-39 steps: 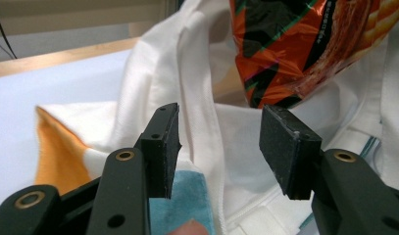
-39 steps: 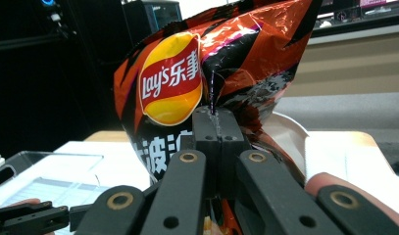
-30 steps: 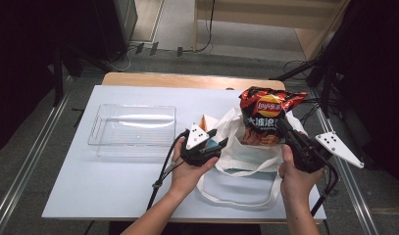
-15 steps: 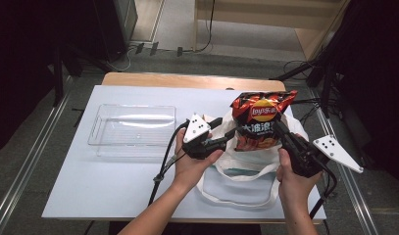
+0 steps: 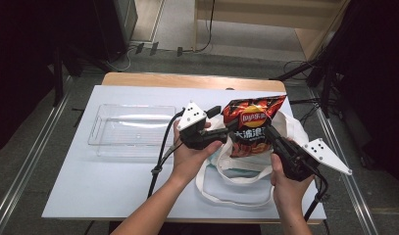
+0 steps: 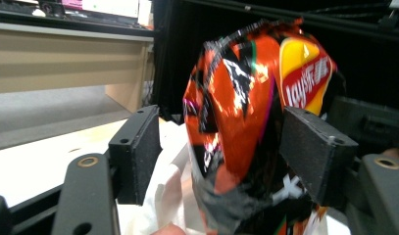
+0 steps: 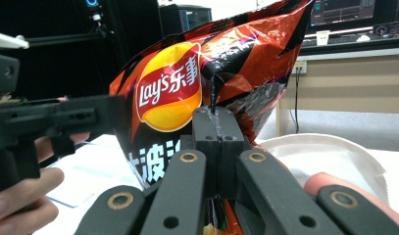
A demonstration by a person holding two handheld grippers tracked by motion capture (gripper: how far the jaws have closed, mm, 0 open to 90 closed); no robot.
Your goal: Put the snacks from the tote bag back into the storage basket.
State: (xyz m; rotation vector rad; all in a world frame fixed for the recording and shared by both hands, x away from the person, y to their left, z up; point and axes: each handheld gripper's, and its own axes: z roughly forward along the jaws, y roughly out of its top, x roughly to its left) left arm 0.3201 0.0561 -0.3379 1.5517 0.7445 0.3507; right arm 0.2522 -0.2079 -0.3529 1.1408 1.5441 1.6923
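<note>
center-right of the high view, right tongs (image 7: pixel 216 115) clenched on an orange chip bag (image 5: pixel 251 128) above a white tote bag (image 5: pixel 238 183); left tongs (image 6: pixel 221 152) spread wide around it.

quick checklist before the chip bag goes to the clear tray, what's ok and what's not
1. Right claw pinched shut on the chip bag: ok.
2. Left claw gripping the bag: not ok; its jaws stand open with the bag between them, one pad against it.
3. Bag out of the white tote bag: cannot tell; its lower end sits at the tote's mouth.
4. Clear tray empty and ready: ok.
5. Table between tote and tray free: not ok; the left hand and its cable lie there.
</note>
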